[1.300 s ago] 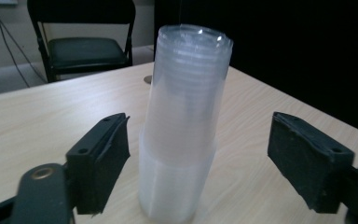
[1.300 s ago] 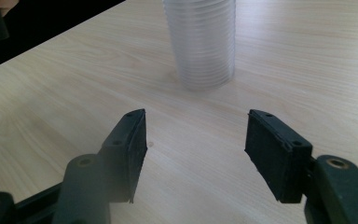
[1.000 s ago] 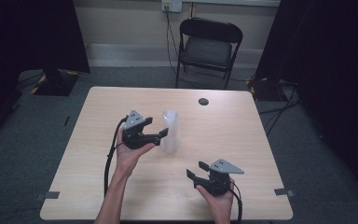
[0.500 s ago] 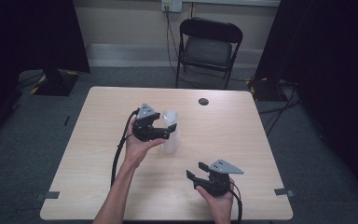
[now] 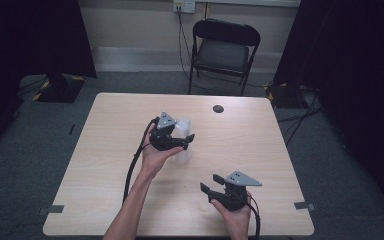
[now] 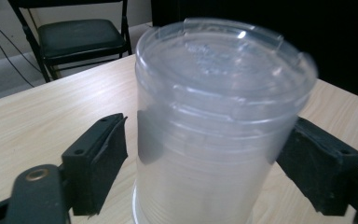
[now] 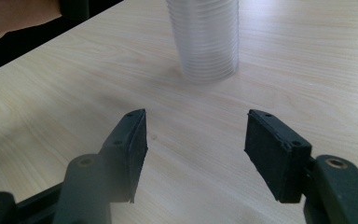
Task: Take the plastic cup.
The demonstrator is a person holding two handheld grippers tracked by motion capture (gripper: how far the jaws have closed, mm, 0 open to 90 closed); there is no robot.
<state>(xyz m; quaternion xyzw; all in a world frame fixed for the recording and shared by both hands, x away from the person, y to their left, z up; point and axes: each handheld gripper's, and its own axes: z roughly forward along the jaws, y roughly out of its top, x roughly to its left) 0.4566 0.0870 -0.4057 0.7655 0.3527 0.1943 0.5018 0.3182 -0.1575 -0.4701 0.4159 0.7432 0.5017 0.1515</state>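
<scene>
The stack of clear plastic cups (image 6: 214, 116) stands upright on the table (image 5: 105, 165), right between the jaws of the left gripper (image 5: 186, 141). These jaws have just been closing with the stack between them, but they have no hold of it: one pad (image 6: 98, 158) stands clearly apart from the wall, while the other sits at the blurred edge of the stack, so contact there cannot be confirmed. The stack looks very light, thin-walled and smooth, so it is likely to flex, slip or tip under a careless squeeze. The nested ribbed walls should make it stiffer than a single cup. The best hold seems to be around the middle of the wall, below the wider lipped top, with gentle and even pressure from both sides. The right gripper (image 7: 196, 140) rests wide open and empty on the near side. The stack is ahead of its jaws and well apart from them. The table is a flat, pale wood-grain top, smooth enough for the stack to slide. A small dark round thing (image 5: 218, 108) lies beyond the left gripper, near the far edge. Past that are a black folding chair (image 5: 222, 50), grey carpet, dark curtains and a wall socket (image 5: 184, 5).
</scene>
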